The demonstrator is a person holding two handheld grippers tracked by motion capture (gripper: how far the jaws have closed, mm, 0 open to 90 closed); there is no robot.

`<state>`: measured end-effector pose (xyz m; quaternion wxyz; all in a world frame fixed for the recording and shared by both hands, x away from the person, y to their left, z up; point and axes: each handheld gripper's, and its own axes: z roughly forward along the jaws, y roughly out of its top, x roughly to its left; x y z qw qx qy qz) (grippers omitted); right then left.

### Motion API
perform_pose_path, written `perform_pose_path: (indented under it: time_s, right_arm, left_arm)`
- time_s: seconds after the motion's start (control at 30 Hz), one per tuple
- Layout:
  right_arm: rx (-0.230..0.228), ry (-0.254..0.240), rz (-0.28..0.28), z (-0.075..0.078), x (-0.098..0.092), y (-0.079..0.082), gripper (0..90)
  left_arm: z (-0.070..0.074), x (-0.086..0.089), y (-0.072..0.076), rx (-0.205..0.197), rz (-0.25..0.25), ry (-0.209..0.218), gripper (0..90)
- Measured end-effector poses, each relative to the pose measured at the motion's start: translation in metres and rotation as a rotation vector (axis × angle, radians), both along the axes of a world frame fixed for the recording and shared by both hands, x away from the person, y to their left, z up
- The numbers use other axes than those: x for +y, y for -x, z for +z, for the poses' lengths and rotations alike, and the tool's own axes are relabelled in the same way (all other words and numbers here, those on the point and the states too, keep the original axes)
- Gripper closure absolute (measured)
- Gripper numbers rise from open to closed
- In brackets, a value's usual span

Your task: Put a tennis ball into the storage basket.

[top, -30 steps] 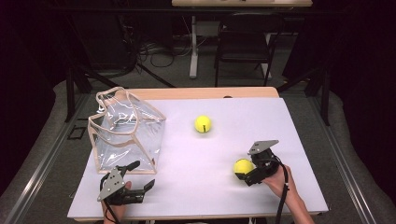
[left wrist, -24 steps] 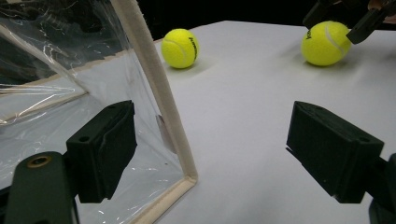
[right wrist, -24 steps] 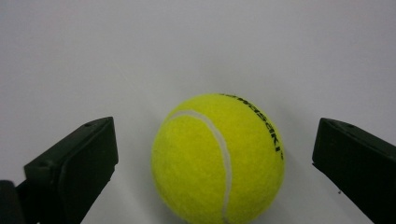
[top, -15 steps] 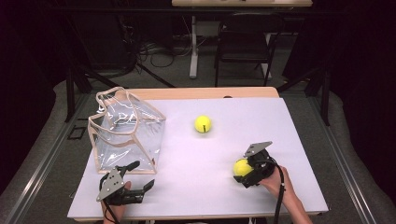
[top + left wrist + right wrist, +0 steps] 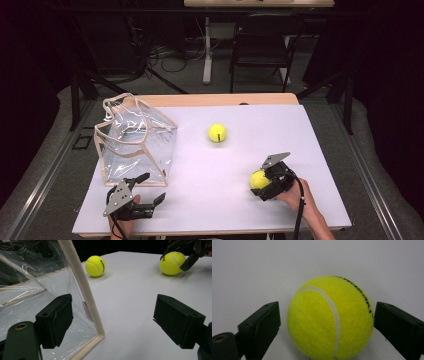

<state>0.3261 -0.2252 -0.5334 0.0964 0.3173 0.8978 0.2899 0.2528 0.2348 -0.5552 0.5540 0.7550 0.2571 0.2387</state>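
Right tongs (image 5: 264, 186) at the near right of the counter (image 5: 320, 150), jaws set either side of the near tennis ball (image 5: 330, 318) and just been closing on it; in the right gripper view a sliver of white shows between the left jaw and the felt, while the right jaw sits at the ball's edge, contact there too close to call, so not yet a firm grip by my reading. Ball rests on the counter, seam facing the camera, black print along its upper right. Left tongs (image 5: 145, 192) at the near left, jaws wide and holding nothing; in the left gripper view they frame the near bottom corner of the clear bag (image 5: 82, 295), whose cream-trimmed edge rises between them nearer the left jaw, not touching either that I can tell. Bag stands upright at the left of the counter, mouth up, handles drooping over the rim, nothing inside. Second tennis ball (image 5: 217, 133) lies mid-counter, well apart from both tongs and just right of the bag. Step in hand, as judged: taking hold of the near ball, likely for dropping into the bag. Next move calls for closing the last gap squarely across the ball's widest part so it does not squirt out, then lifting clear and carrying left over the bag's mouth; left tongs may need to steady or spread the rim
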Motion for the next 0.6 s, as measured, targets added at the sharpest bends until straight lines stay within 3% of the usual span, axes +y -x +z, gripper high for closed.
perform_pose_path:
  time_s: [0.2, 0.23, 0.33, 0.6]
  right_arm:
    - [-0.002, 0.007, -0.020, -0.0029, -0.0006, -0.0004, 18.1]
    - [0.011, 0.031, -0.022, -0.0016, -0.0009, -0.0006, 19.4]
    - [0.021, 0.005, -0.017, -0.0032, -0.0003, -0.0008, 24.7]
    - [0.012, 0.016, -0.017, -0.0001, -0.0005, -0.0005, 25.6]
  left_arm:
    - [0.0001, -0.0003, 0.0001, 0.001, 0.001, 0.000, 15.6]
    - [0.0002, -0.0001, 0.0001, 0.000, 0.000, -0.002, 15.7]
    - [0.0002, -0.0007, 0.0001, -0.001, 0.001, 0.001, 15.7]
    - [0.0004, -0.0013, -0.0002, 0.002, 0.003, -0.006, 15.6]
